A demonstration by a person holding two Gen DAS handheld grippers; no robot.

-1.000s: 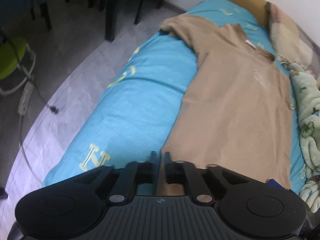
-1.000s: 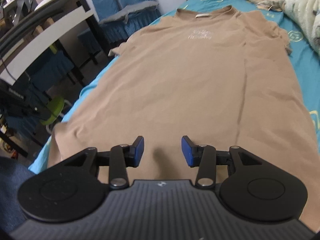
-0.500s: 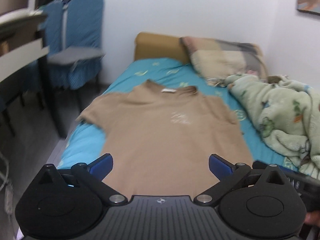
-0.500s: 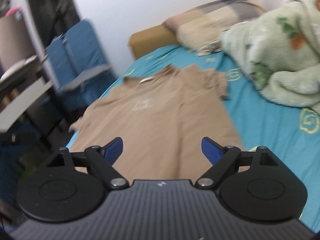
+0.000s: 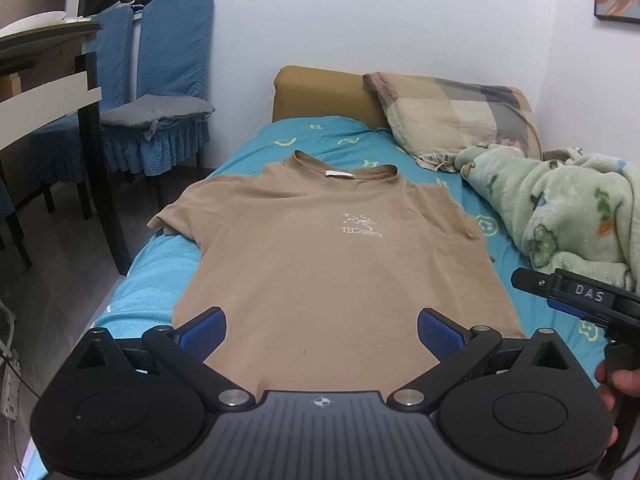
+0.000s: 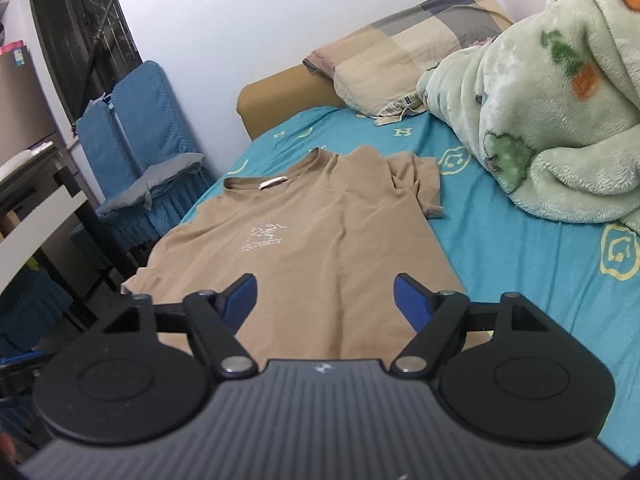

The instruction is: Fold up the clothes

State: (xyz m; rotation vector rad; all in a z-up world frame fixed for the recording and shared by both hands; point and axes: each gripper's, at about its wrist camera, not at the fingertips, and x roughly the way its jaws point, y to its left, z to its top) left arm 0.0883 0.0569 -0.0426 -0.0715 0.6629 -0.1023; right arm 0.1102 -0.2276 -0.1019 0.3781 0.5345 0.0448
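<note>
A tan T-shirt (image 5: 340, 264) with a white chest logo lies flat, front up, on the turquoise bed sheet (image 5: 156, 268), collar toward the headboard. It also shows in the right wrist view (image 6: 304, 248). My left gripper (image 5: 322, 330) is open and empty, held above the shirt's hem. My right gripper (image 6: 325, 300) is open and empty, also above the hem end. The right gripper's body shows at the right edge of the left wrist view (image 5: 580, 296).
A green fleece blanket (image 6: 552, 112) is bunched on the bed's right side. A plaid pillow (image 5: 452, 116) leans on the tan headboard (image 5: 320, 92). Blue-covered chairs (image 5: 164, 92) and a table (image 5: 48, 64) stand left of the bed.
The left gripper was shut on the shirt's hem corner a second ago; it let go and opened wide. The right opened wider. Both rose and tilted up to face the headboard.
</note>
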